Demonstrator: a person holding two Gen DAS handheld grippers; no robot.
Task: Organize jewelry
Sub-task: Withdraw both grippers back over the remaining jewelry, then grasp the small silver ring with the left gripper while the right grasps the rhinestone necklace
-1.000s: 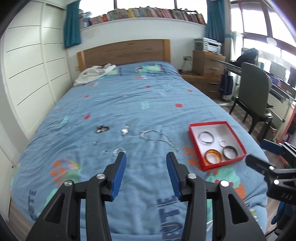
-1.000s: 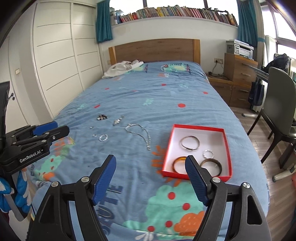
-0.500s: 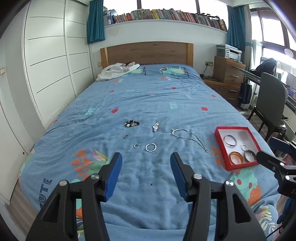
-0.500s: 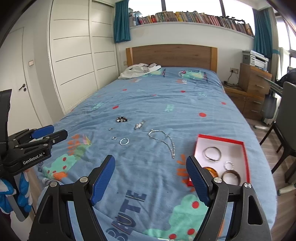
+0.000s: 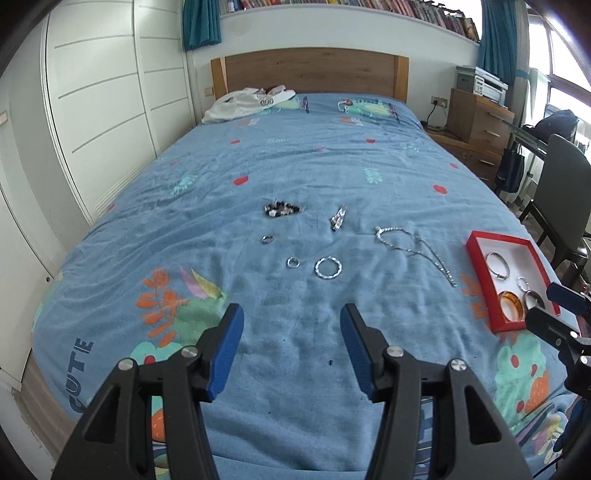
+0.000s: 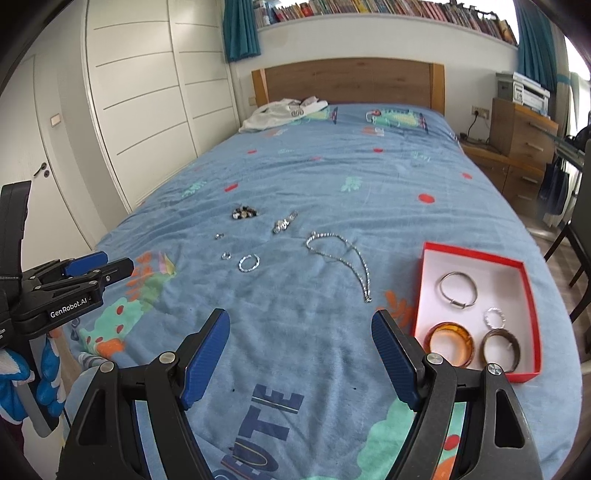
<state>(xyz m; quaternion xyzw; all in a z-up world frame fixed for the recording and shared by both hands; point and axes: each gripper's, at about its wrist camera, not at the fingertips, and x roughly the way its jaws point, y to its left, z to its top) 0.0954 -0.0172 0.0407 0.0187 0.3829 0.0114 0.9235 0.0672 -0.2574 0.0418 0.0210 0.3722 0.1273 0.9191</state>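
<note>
Both claws had swung left; the left claw (image 5: pixel 291 345) and right claw (image 6: pixel 301 354), released, should approach the twisted ring (image 5: pixel 328 267) near the bed's (image 5: pixel 369 166) foot squarely.

Ahead of you lies a bed (image 5: pixel 332 166) under a blue patterned cover, with a wooden headboard (image 5: pixel 310 70) and a white garment (image 5: pixel 247 101) by the pillow end. White wardrobe doors (image 5: pixel 107 92) line one side; a wooden dresser (image 6: pixel 521 133), printer (image 6: pixel 524 88) and chair (image 5: pixel 565 188) stand on the other. Books (image 6: pixel 388 6) fill the shelf above.

Silver necklace (image 5: pixel 413 252), twisted hoop (image 5: pixel 328 267) and small rings (image 5: pixel 293 262) are lying loose on the bed (image 5: pixel 332 166) — bangles (image 6: pixel 448 343) are sitting in the red box (image 6: pixel 532 295).
</note>
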